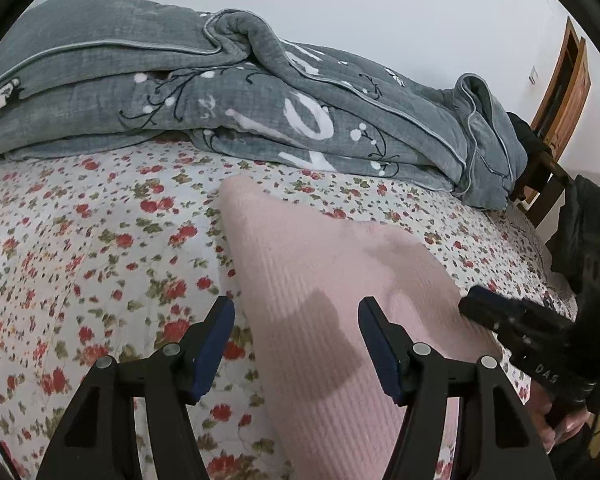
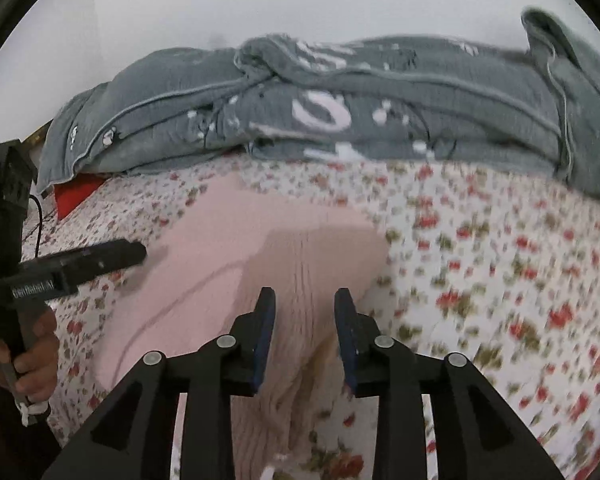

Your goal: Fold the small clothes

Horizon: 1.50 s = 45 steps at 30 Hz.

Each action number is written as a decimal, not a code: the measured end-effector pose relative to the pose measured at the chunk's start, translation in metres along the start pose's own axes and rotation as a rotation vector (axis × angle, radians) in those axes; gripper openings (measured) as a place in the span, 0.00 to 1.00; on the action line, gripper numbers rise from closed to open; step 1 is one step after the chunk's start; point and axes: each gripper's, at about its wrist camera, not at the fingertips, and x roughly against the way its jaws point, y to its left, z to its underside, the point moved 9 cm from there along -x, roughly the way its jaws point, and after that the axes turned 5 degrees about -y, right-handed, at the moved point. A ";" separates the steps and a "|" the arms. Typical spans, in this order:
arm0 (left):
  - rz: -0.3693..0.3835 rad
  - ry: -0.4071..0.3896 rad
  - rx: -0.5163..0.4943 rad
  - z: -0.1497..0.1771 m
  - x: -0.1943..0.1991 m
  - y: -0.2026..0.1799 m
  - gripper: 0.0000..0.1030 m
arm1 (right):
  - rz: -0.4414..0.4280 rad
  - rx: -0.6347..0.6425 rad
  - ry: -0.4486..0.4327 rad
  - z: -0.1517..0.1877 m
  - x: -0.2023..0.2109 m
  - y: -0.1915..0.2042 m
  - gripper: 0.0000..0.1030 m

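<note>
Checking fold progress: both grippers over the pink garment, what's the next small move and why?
Probably close the right gripper on the raised pink garment fold between its open fingers. The left gripper is open too, holding nothing, so nothing is gripped yet.

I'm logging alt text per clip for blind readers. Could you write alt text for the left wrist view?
The open left gripper hovers over a pink garment lying on a floral bedsheet. The right gripper reaches in from the right edge over the garment. A rumpled grey quilt lies behind, below a white wall.
</note>
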 end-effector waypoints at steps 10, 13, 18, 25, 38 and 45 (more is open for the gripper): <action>0.053 0.015 -0.030 -0.038 -0.049 -0.002 0.61 | -0.039 -0.012 0.018 -0.020 -0.055 -0.006 0.35; 0.089 0.037 -0.017 -0.040 -0.067 -0.001 0.60 | -0.003 -0.026 0.090 0.000 -0.078 -0.019 0.34; 0.069 0.058 -0.010 -0.040 -0.093 0.008 0.59 | 0.000 -0.038 0.085 0.005 -0.084 -0.026 0.35; 0.033 0.081 0.005 -0.036 -0.108 0.019 0.59 | -0.032 -0.086 0.085 0.005 -0.091 -0.034 0.39; -0.015 0.020 -0.082 -0.012 -0.032 -0.011 0.60 | -0.081 0.044 -0.076 0.000 0.003 0.014 0.40; -0.026 0.006 -0.092 0.026 -0.002 -0.022 0.60 | -0.074 0.162 -0.081 0.044 0.022 0.035 0.12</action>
